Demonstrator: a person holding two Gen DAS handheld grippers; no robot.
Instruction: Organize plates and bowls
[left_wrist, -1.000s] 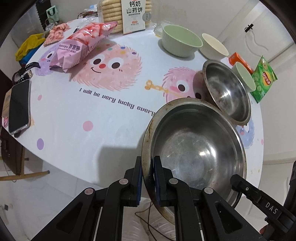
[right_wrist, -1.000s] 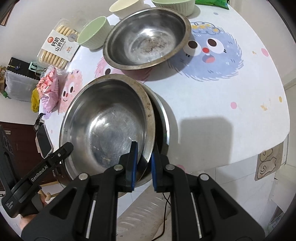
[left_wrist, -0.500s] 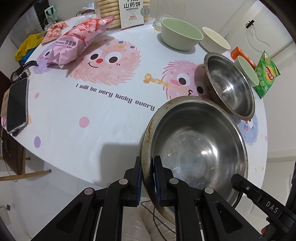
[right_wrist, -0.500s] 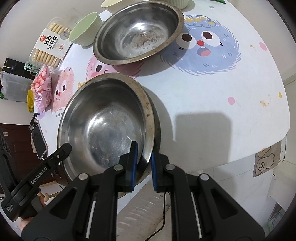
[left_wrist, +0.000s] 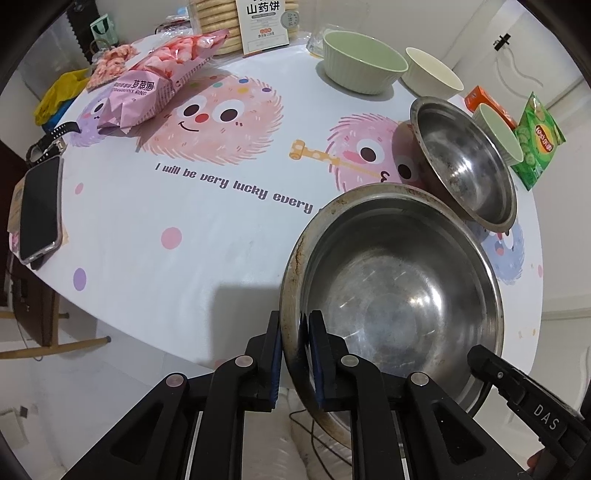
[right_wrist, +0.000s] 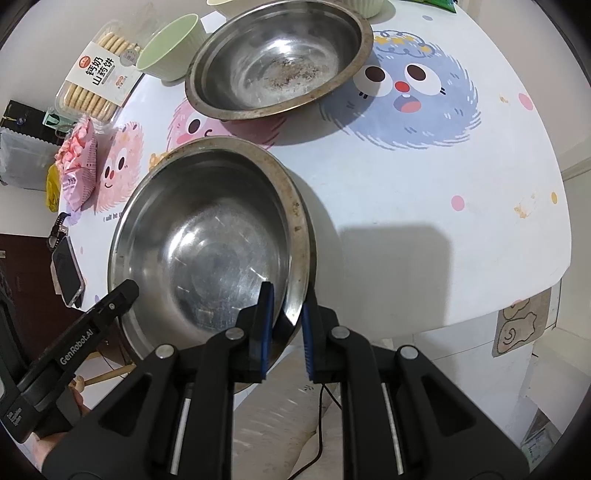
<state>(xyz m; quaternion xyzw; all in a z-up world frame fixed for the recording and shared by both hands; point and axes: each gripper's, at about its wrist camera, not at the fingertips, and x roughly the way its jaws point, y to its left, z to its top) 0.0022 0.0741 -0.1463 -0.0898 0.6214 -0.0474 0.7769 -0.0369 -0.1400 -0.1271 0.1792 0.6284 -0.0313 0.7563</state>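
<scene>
I had the large steel bowl (left_wrist: 399, 306) between my two tongs, one on each side of it. My left gripper (left_wrist: 294, 354) was clamped on the rim at the bowl's left edge, one pad outside the wall and one inside. In the last half second its jaws had opened a little further, but the rim was between the pads and they pressed on it. My right gripper (right_wrist: 287, 321) was clamped on the opposite rim, one pad inside the bowl and one outside, and this grip did not change.

The bowl was at the near edge of the table (left_wrist: 207, 229). Part of it hung past the edge toward me, and I could not tell whether its bottom rested on the cloth or was just above it. Behind it, just beside its far rim, stood the smaller steel bowl (right_wrist: 277, 62), with dry crumbs inside. Further back were the large green bowl (left_wrist: 364, 70), the cream bowl (left_wrist: 432, 77) and the small green bowl (left_wrist: 496, 133).

I judged that the step in hand was to place the large bowl as the base of a stack. The next move called for a level, firm seat for it on the table, well in from the edge, before either pair of tongs let go. After that, one gripper had to take the smaller steel bowl by its rim and nest it inside. The rims were thin and slippery, so each grip needed to be deep.
</scene>
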